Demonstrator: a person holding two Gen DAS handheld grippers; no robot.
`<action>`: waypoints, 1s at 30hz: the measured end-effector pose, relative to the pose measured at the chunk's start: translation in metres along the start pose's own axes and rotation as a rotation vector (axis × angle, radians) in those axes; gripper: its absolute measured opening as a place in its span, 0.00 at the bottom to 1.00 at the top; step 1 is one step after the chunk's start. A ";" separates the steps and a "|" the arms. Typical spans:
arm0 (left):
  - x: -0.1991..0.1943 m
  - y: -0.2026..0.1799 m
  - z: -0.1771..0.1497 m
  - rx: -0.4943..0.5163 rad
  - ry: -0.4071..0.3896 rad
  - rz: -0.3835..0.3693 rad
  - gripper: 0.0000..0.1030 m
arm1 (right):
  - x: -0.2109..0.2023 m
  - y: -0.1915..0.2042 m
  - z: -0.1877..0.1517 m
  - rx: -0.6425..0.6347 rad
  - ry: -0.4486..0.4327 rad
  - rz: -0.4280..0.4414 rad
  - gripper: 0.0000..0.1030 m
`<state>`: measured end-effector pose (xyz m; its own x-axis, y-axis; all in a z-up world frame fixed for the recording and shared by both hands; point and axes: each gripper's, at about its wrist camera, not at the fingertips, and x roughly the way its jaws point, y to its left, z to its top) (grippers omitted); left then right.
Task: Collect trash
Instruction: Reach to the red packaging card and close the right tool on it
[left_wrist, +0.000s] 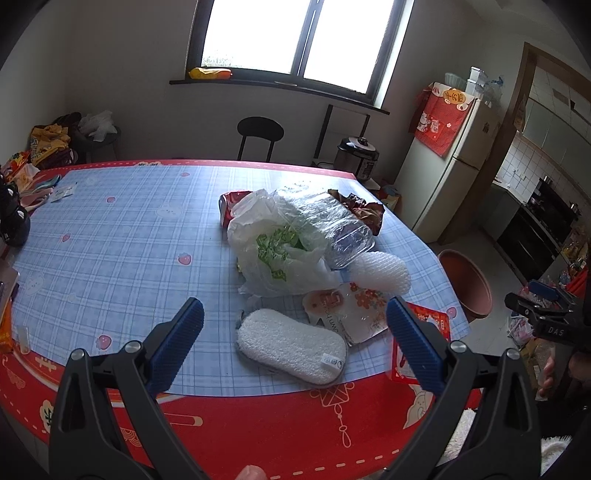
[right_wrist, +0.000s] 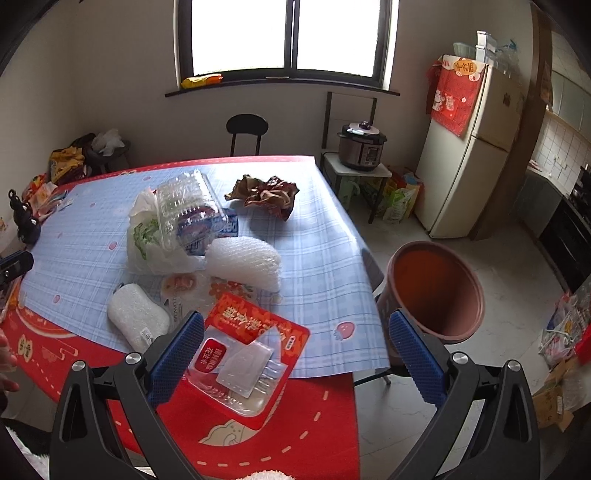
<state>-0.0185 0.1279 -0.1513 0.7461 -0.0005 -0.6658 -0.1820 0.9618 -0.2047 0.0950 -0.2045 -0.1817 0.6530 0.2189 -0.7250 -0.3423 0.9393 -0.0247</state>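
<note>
- While both grippers, left (left_wrist: 295, 332) and right (right_wrist: 295, 338), hover with jaws wide and empty, nothing is collected yet.
- Trash pile (right_wrist: 192, 229) sits toward desk's (right_wrist: 321, 258) right edge; red packet (right_wrist: 251, 350) at near-right corner.
- Bin (right_wrist: 436, 291) stands beside that edge, apparently empty.

The left gripper (left_wrist: 293, 332) is held level, its blue-padded fingers (left_wrist: 177, 347) spread wide with nothing between them. The right gripper (right_wrist: 295, 339) hangs beside it to the right, fingers (right_wrist: 417, 356) likewise wide apart.
</note>
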 end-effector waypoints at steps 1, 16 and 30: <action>0.004 0.006 -0.002 -0.007 0.013 -0.001 0.95 | 0.007 0.005 -0.003 0.007 0.016 0.007 0.96; 0.064 0.057 -0.032 -0.014 0.188 -0.007 0.95 | 0.050 0.029 -0.049 0.109 0.150 -0.028 0.96; 0.077 0.035 -0.036 -0.117 0.205 0.045 0.94 | 0.104 -0.009 -0.048 0.147 0.242 0.058 0.64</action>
<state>0.0098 0.1515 -0.2351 0.5922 -0.0255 -0.8054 -0.2939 0.9238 -0.2454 0.1330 -0.2029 -0.2901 0.4494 0.2202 -0.8658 -0.2611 0.9592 0.1084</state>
